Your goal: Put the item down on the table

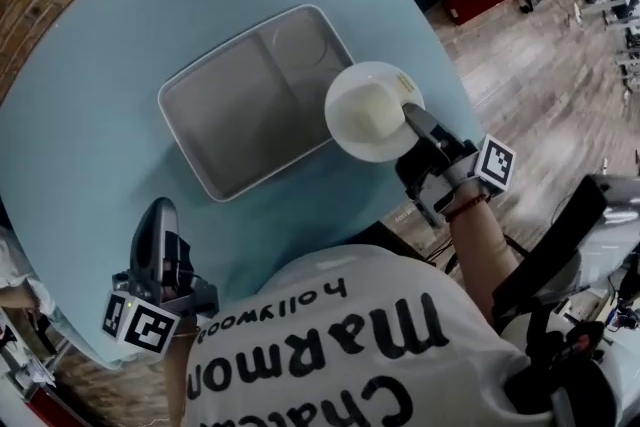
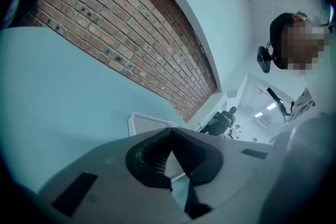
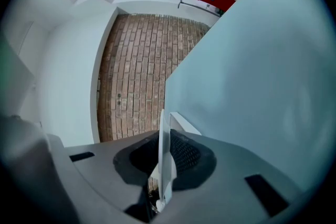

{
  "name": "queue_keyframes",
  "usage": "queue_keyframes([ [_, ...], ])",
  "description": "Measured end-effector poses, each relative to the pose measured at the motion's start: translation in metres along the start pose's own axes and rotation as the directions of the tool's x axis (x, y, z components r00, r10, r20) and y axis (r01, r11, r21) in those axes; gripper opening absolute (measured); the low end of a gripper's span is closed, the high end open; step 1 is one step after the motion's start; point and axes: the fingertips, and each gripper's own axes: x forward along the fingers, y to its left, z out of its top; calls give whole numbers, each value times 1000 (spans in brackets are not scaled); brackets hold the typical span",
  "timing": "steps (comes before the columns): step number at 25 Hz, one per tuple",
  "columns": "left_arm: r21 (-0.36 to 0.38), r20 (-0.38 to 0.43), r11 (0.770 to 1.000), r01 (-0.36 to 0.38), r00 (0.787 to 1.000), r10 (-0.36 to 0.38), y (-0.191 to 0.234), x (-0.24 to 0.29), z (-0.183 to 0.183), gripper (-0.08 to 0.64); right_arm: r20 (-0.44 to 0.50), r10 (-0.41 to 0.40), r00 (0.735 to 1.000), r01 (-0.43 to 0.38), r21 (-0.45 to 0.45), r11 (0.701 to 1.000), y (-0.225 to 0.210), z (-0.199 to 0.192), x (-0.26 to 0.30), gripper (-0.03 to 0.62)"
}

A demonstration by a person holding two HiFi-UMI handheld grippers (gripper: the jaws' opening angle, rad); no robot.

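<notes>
white bowl [image 1: 368, 110]: the item. it is held by its near rim, over the right corner of the tray [image 1: 178, 130] and the bare table [image 1: 90, 65] beside it. i can't tell whether its base touches anything.
right hand-held gripper [image 1: 410, 118]: pinching the bowl's rim. in the right gripper view the thin white edge [image 3: 160, 155] stands upright between the two pads.
left hand-held gripper [image 1: 160, 213]: jaws pressed together on nothing. it sits low at the near-left edge of the table, well apart from the bowl.
step in hand: i read this as the carry just before the set-down. the bowl is not yet released.
next move: i'd bring the bowl clear of the tray's rim to bare blue table on the right. then i'd lower it until the base sits flat, spread the jaws and back off along the rim line.
watch for: a one-sided rim pinch could let the bowl tip, so i'd keep it level going down.
</notes>
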Motion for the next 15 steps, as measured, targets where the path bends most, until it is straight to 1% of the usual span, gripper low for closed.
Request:
queue_keyframes([
  [4, 48, 40, 996, -72, 997, 70, 12, -2, -2, 8, -9, -5, 1000, 5, -21, 1000, 4, -1, 0, 38],
  [6, 34, 56, 994, -104, 993, 102, 20, -14, -3, 8, -15, -1, 1000, 1, -26, 1000, 7, -6, -2, 38],
  [9, -5, 76, 991, -133, 988, 133, 27, -29, -1, 8, -33, -9, 999, 8, -36, 999, 12, -11, -3, 38],
  [12, -15, 99, 988, -155, 983, 156, 23, -40, -1, 8, -65, -21, 998, 18, -52, 998, 13, -10, 3, 38],
  [15, -39, 117, 984, -172, 978, 175, 16, -51, -10, 8, -105, -27, 994, 19, -82, 996, 12, -8, 7, 38],
])
